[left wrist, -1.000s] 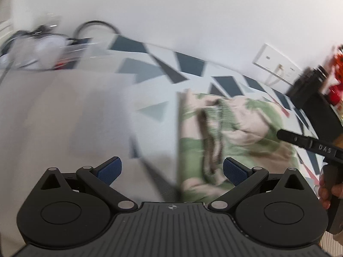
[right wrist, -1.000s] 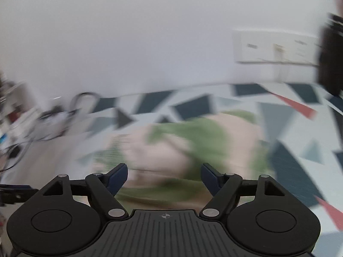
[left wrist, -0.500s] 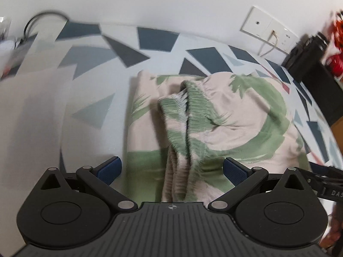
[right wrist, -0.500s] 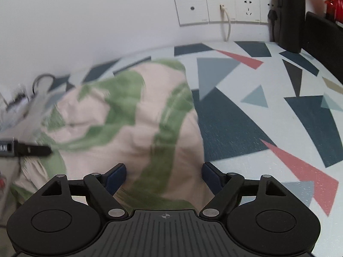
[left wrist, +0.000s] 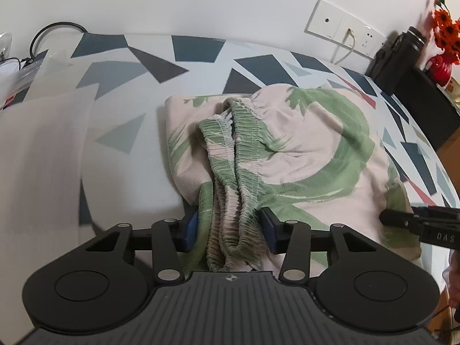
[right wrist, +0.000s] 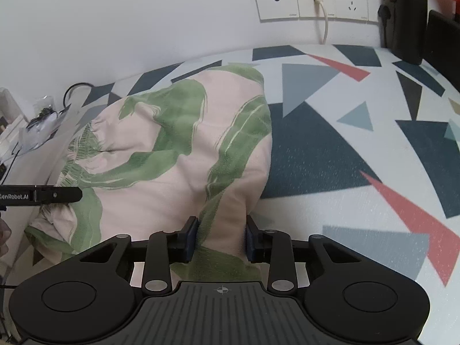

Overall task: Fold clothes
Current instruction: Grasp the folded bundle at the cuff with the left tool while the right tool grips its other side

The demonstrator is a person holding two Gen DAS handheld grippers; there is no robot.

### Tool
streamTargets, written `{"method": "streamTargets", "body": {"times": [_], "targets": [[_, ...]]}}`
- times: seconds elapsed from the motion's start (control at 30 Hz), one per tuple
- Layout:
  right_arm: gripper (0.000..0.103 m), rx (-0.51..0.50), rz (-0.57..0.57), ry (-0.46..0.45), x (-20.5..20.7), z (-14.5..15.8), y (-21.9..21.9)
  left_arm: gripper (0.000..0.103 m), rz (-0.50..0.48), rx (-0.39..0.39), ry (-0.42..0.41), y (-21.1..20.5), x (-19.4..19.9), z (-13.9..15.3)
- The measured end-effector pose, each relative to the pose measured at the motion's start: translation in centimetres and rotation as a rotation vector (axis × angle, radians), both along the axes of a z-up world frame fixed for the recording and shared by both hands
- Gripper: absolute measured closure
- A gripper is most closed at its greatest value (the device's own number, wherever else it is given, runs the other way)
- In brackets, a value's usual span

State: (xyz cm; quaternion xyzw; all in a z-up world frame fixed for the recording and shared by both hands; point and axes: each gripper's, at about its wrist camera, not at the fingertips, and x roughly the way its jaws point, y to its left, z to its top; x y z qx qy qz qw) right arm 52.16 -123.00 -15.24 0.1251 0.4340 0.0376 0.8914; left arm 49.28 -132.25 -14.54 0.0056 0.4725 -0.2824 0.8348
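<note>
Both grippers bite into the same garment, which lies on a tabletop (right wrist: pixel 330 149) covered in a white cloth printed with dark blue, grey and red triangles, set against a plain white wall (left wrist: pixel 201 3). Along that wall runs a row of white sockets (right wrist: pixel 313 0) with a pale cable plugged in, and a black bottle (right wrist: pixel 406 17) stands at the table's far right corner; orange flowers (left wrist: pixel 445 31) in a red vase show beyond it. The pink shorts (left wrist: pixel 310 155) with green leaf print sit mid-table, partly folded, the gathered waistband bunched toward the left side. The left gripper (left wrist: pixel 230 231) has its blue pads narrowed onto the thick waistband bundle, cloth filling the gap between them. The right gripper (right wrist: pixel 221 237) is likewise closed down on a fold at the shorts' near right edge. One gripper's black finger reads "GenRobot.AI" in the right wrist view; the other shows "DAS" in the left wrist view.
</note>
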Motion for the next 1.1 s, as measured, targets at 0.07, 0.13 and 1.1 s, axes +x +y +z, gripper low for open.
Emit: {"method": "streamTargets", "body": {"times": [0.07, 0.13, 1.1], "targets": [[0.074, 0.006, 0.0, 0.006, -0.2, 0.1, -0.3, 0.057, 0.007, -0.012, 0.033, 0.6, -0.6, 0.1], [0.073, 0.012, 0.0, 0.011, -0.5, 0.2, -0.5, 0.056, 0.013, -0.017, 0.06, 1.2, -1.2, 0.2], [0.001, -0.135, 0.032, -0.023, 4.8, -1.2, 1.3, 0.0, -0.023, 0.142, -0.097, -3.0, 0.3, -1.0]]}}
